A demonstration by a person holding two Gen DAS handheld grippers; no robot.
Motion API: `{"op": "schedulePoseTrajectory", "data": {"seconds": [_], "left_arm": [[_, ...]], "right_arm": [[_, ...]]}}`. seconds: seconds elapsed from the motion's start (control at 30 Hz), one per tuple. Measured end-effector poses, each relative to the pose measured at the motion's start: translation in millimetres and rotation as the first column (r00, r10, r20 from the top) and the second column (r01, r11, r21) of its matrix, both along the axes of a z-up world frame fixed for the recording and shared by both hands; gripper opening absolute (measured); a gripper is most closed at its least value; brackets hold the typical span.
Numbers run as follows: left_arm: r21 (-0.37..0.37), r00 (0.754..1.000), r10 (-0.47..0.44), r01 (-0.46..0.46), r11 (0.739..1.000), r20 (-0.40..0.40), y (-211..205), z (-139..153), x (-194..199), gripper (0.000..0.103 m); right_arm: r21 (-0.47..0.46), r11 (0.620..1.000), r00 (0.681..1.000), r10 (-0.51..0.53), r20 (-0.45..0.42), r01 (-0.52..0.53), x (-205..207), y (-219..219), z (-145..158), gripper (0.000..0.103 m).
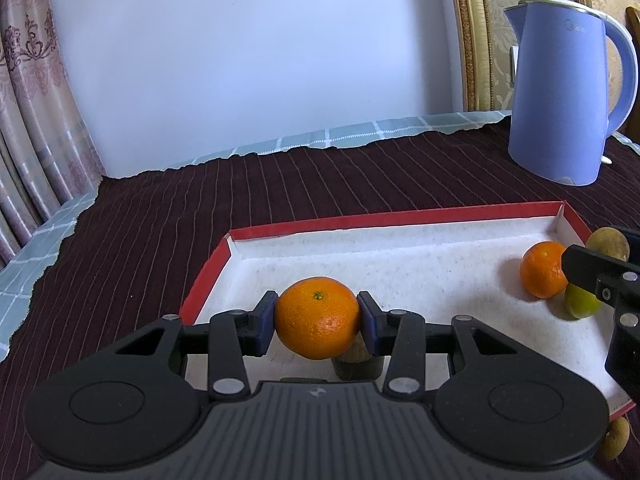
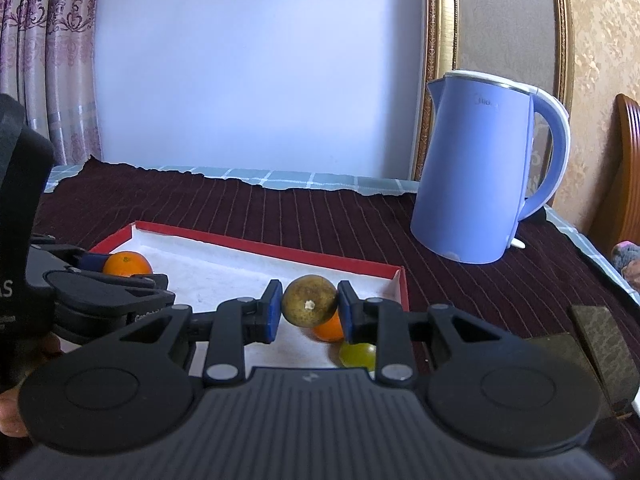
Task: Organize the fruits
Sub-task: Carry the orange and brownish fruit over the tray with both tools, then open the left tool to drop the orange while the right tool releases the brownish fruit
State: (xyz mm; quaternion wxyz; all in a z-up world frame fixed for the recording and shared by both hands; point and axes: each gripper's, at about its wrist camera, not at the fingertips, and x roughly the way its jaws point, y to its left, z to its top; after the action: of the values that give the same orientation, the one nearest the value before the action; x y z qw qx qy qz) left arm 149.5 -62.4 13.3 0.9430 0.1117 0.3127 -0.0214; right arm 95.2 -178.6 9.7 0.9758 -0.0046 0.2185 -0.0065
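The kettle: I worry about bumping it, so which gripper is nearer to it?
Right. The right gripper is at the tray corner nearest the kettle; the left gripper is farther across.

Both grippers are alike: matte black plastic, with a grey ribbed housing nearest the camera that bears a small pale logo at its middle. On each side of the housing sits a broad round black disc with a raised ring. Flat black link arms run forward from there, pinned with silver rivets, and have triangular cut-outs. Each of the jaws ends in a blue pad. Seen from the right wrist, the left gripper shows white lettering on its black body, too cropped to read.
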Motion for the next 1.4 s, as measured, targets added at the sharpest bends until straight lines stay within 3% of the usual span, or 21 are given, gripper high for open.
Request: {"op": "schedulePoseTrajectory", "data": {"seconds": [0.63,0.87,1.07,1.17,1.4], "left_arm": [[-0.004,1.000,-0.009,0.009,1.000,-0.009,-11.5,0.9,16.3,0.042],[0.027,1.000,-0.011,0.011,1.000,-0.001,-19.3,-2.9,22.6,0.042],[0.022,1.000,0.000,0.000,1.000,0.002,-17.8,-1.8,25.5,0.044],[0.019,1.000,-0.001,0.001,1.000,0.008,-17.3,-0.5,23.9,0.055],[0.032,1.000,-0.003,0.002,0.999,0.019,-17.5,0.1,17.4,0.056]], "right_arm": [[0.015,0.999,0.999,-0.046,-0.012,0.046,20.8,-11.9,-1.2,0.027],[0.025,0.998,0.997,-0.064,-0.034,0.065,31.9,-16.4,-6.5,0.028],[0.022,0.997,0.996,-0.075,-0.044,0.076,34.8,-18.1,-10.0,0.042],[0.018,0.997,0.996,-0.080,-0.040,0.080,33.8,-18.1,-10.2,0.050],[0.009,0.997,0.996,-0.079,-0.031,0.080,29.1,-16.0,-10.1,0.057]]}}
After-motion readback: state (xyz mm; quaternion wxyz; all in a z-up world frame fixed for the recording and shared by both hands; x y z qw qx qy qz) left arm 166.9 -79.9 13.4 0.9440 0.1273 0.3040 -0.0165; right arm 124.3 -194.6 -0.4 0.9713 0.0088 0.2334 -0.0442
